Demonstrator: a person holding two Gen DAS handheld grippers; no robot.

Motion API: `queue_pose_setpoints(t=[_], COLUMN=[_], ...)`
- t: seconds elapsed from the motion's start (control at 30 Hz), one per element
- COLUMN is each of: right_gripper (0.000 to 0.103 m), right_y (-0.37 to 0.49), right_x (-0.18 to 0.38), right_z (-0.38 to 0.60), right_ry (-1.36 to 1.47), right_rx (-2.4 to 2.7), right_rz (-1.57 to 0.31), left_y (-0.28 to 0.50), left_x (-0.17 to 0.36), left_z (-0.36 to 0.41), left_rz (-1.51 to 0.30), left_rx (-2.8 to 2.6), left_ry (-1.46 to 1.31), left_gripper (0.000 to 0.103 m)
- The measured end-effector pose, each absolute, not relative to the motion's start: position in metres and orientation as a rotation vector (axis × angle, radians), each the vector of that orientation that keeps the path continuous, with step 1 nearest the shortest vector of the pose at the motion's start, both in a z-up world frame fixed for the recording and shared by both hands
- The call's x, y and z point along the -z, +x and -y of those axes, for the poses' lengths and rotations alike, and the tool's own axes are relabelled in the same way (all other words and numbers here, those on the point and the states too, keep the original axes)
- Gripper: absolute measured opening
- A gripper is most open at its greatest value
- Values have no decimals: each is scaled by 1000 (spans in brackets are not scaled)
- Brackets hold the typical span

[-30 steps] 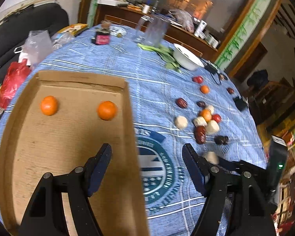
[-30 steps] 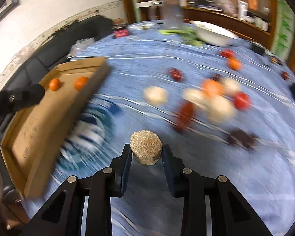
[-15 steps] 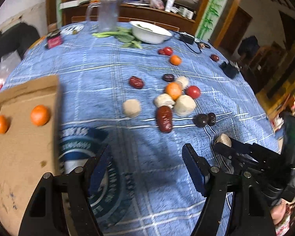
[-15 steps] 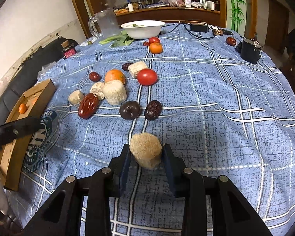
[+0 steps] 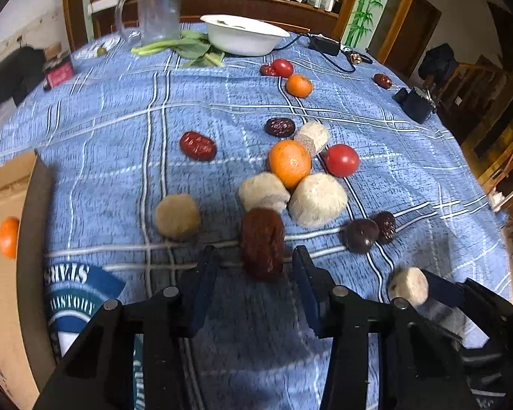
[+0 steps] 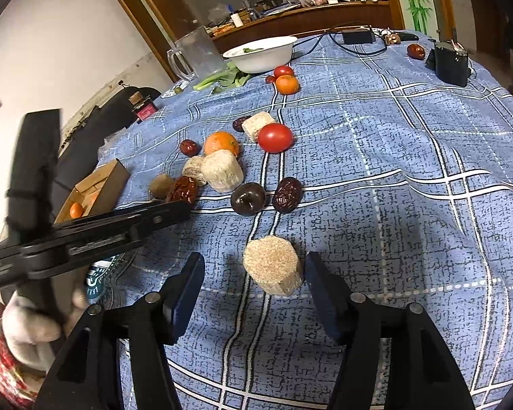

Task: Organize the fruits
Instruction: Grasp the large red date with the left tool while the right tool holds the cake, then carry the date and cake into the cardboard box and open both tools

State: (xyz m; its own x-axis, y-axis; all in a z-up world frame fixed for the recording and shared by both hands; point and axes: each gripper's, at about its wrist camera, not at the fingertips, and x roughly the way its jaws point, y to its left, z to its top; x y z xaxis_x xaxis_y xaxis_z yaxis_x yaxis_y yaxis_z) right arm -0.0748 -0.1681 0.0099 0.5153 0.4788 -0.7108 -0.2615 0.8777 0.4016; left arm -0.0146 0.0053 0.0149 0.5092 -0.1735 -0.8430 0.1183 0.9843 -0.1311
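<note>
— Two hand-held grippers, one per view. What is the left hand-held gripper [image 5: 253, 270] doing?

— Its jaws have just been closing, and a large red date [image 5: 261, 242] lies between its fingertips on the blue checked cloth of the desk [image 5: 119, 130]. A gap shows on both sides of the date, so the pads are not pressing on it.

— What lies past those fingertips?

— Just beyond the date sit two pale fuzzy blocks [image 5: 316, 198], touching an orange [image 5: 289, 162]. A red tomato [image 5: 342, 160] is just right of that orange. Ahead and to the left of the fingertips a tan round piece [image 5: 177, 216] sits alone, and farther on a smaller red date [image 5: 197, 145]. Far left, a cardboard tray [image 5: 3, 290] holds a small orange [image 5: 8, 237].

— And the right hand-held gripper [image 6: 253, 275]?

— Its jaws have just been opening and now stand spread. A tan fibrous block [image 6: 273, 268] rests on the cloth between them, close to the right pad; I cannot tell whether it touches. The left pad is clear of it.

— Anything ahead of it?

— A dark round fruit [image 6: 248, 198] and a dark wrinkled date [image 6: 287, 194] side by side. Well beyond stands a white bowl [image 6: 261, 55].
</note>
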Motion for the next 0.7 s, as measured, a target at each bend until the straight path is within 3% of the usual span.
queue_pose_setpoints(t=[0.13,0.2,0.27,0.33,0.4,0.7], right_gripper=[65,65,63,53,36,36], right_y=[-75,-76,-77,-77,-77,-98], right_x=[-10,-10,-11,-13,-13,-25], right_z=[169,168,164,159,154,150], right_ry=[262,248,213,149,90,101], right_rx=[-453,-446,-427,-384,-339,-351], right_rz=[-929,-930,-932,-936,-938,-906], left_y=[-16,-19,-25,-34,-44,-109], left_x=[-13,-13,-16,-22,-30,-60], left_z=[5,6,-1,-10,-20,-104], left_rz=[-1000,-991,-999,-981,-965,-872], left_rx=[147,123,147,144,147,136], left_ry=[21,56,26,22,-7,-292], left_gripper=[42,26,25,25,26,26])
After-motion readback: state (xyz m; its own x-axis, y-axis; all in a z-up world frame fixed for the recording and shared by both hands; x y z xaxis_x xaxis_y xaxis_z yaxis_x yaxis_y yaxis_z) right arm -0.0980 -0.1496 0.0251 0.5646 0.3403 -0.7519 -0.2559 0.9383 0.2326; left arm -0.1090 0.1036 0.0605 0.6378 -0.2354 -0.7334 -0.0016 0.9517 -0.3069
